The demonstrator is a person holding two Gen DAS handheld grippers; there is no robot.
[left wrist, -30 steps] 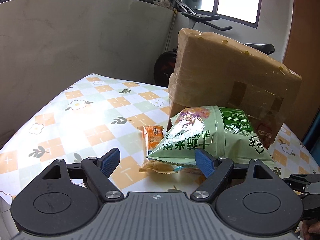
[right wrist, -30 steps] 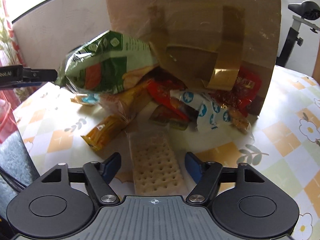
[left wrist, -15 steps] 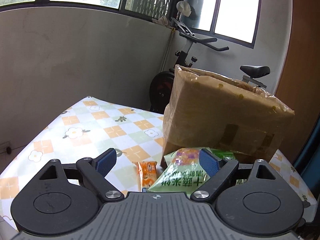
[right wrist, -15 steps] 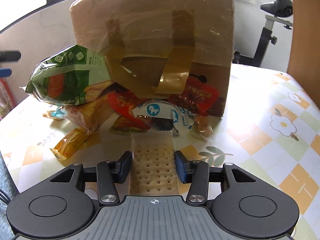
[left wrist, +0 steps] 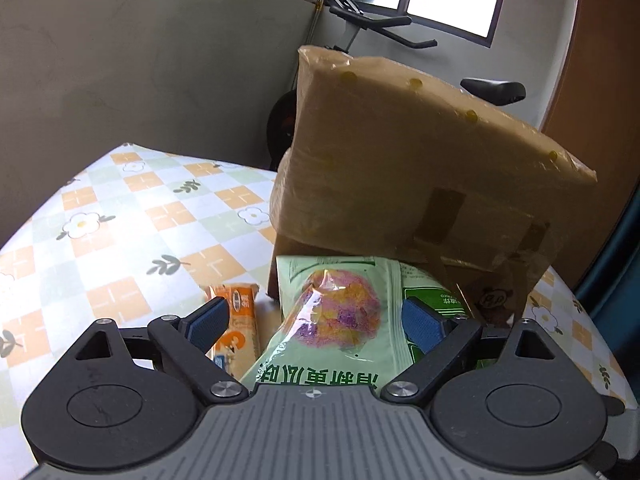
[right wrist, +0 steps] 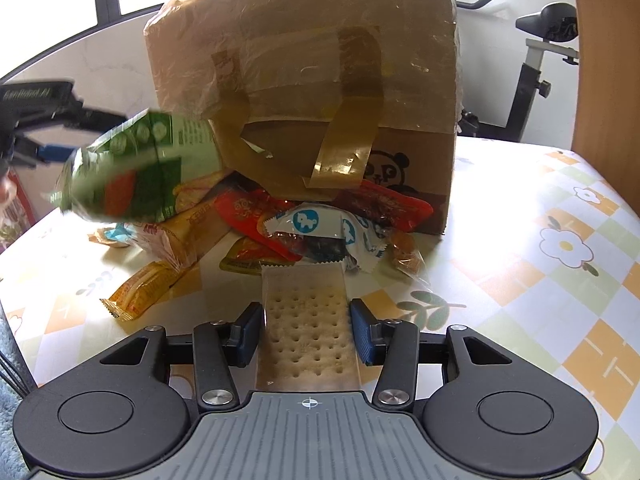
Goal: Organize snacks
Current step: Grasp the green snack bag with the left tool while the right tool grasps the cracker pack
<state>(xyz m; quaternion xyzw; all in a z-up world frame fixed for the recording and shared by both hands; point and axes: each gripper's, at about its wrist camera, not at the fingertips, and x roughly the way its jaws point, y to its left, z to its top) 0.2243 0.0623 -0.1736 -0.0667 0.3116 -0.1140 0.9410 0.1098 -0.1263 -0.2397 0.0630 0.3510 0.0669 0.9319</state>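
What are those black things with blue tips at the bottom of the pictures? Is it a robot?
No robot: a person holds a two-finger gripper in each hand, with a camera on each looking forward. One picture comes from the left gripper, one from the right gripper. The right one is closed on a clear-wrapped cracker pack. The left one's jaws have just been opening wide around a green snack bag, not squeezing it. A taped cardboard box sits tipped on the flowered tablecloth, with a pile of small snack packets under its raised edge.
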